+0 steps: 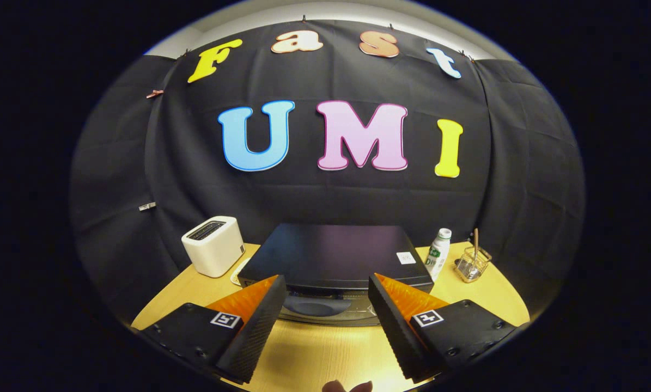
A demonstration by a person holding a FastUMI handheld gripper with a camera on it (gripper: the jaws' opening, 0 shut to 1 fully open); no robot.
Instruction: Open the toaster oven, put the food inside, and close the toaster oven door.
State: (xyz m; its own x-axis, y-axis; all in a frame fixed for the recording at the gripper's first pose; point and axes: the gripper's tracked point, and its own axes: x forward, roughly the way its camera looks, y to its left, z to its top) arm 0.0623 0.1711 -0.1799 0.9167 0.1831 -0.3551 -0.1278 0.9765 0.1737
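A black toaster oven (333, 256) stands on the wooden table (314, 354) just ahead of my fingers, seen from above and in front. Its door, with a glass front (317, 310), looks closed, and the handle runs between my fingertips. My gripper (326, 284) is open, one finger on each side of the door's upper edge, with nothing held between them. I cannot make out any food.
A white pop-up toaster (213, 245) stands left of the oven, with a plate edge (238, 272) beside it. To the right are a white bottle (438, 253) and a wire holder with a utensil (472, 261). A fingertip (347, 386) shows at the table's near edge.
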